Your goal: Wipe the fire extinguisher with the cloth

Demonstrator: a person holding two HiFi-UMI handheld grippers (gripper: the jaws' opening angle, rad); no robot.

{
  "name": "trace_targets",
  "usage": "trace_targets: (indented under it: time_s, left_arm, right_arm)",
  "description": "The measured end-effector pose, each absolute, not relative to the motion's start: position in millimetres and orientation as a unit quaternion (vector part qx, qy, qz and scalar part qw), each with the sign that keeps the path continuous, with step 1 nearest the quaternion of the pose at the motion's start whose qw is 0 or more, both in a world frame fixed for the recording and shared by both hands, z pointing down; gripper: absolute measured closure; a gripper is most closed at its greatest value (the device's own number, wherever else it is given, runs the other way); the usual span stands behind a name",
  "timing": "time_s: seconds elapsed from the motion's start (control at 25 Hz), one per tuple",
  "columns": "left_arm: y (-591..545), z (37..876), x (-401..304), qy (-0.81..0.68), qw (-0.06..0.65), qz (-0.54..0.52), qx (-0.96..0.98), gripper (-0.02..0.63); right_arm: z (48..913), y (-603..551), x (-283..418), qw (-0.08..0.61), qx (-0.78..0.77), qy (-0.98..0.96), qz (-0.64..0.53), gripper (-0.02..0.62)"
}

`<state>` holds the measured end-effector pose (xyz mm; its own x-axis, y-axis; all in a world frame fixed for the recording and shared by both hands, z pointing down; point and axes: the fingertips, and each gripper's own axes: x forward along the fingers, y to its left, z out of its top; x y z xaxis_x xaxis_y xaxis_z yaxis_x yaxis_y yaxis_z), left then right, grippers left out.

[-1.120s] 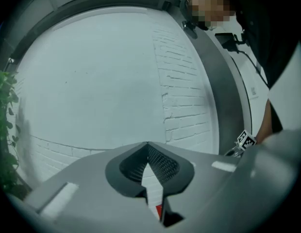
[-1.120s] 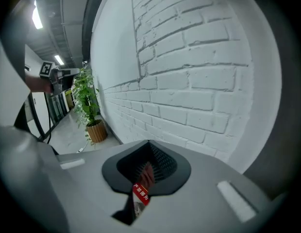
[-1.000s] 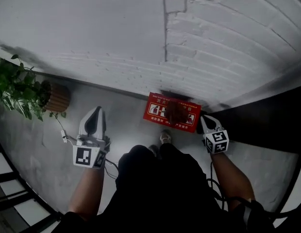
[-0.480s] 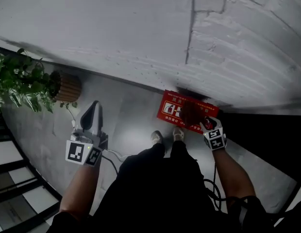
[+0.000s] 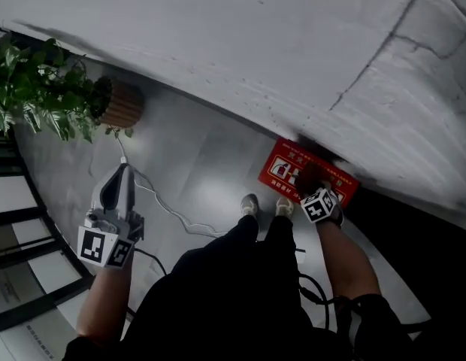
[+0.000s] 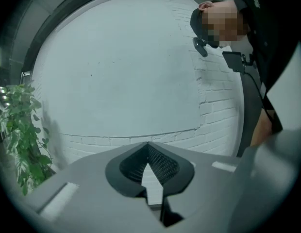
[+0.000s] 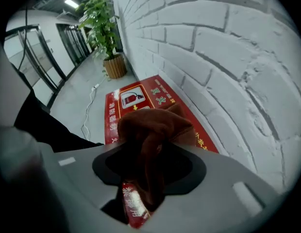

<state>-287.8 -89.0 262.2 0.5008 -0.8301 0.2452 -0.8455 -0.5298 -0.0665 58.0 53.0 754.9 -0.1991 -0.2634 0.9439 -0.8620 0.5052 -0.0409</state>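
right hand-held gripper (image 5: pixel 310 188) jaws just spread, cloth (image 7: pixel 150 125) loose between them: could drop onto red box (image 7: pixel 136 98). left hand-held gripper (image 6: pixel 148 147) pressed together, empty.

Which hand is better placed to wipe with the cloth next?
Right. The right gripper is over the red box, jaws just opened, cloth between them; the left gripper is shut, empty, far from it.

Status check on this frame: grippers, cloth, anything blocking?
Left gripper shut, empty. Right gripper jaws just opening, rust-brown cloth between them, at red printed floor box. Nothing blocking.
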Motion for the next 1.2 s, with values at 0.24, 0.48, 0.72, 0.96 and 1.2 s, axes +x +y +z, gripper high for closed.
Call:
trace_targets:
  time_s: [0.24,0.48,0.72,0.96,1.2]
  left_arm:
    - [-63,263,-339,-0.538,0.044,0.134,0.831,0.606]
    - [-31,269,-372,-0.569,0.031,0.179,0.802,0.606]
    - [0,280,-391,-0.59,0.04,0.217,0.777,0.606]
    - [-16,277,-371,-0.561,0.029,0.201,0.803,0.606]
    - [-52,279,-319,-0.508,0.025,0.162,0.846,0.606]
  right_arm:
    - [741,23,32,0.506,0.354,-0.759,0.208,0.511]
    - [741,-55,-18,0.481,0.314,-0.795,0.196,0.512]
    - [765,-91,-33,0.512,0.268,-0.79,0.206,0.512]
    - [762,-66,0,0.509,0.278,-0.773,0.258,0.518]
    - [760,13,88,0.498,0.324,-0.732,0.334,0.522]
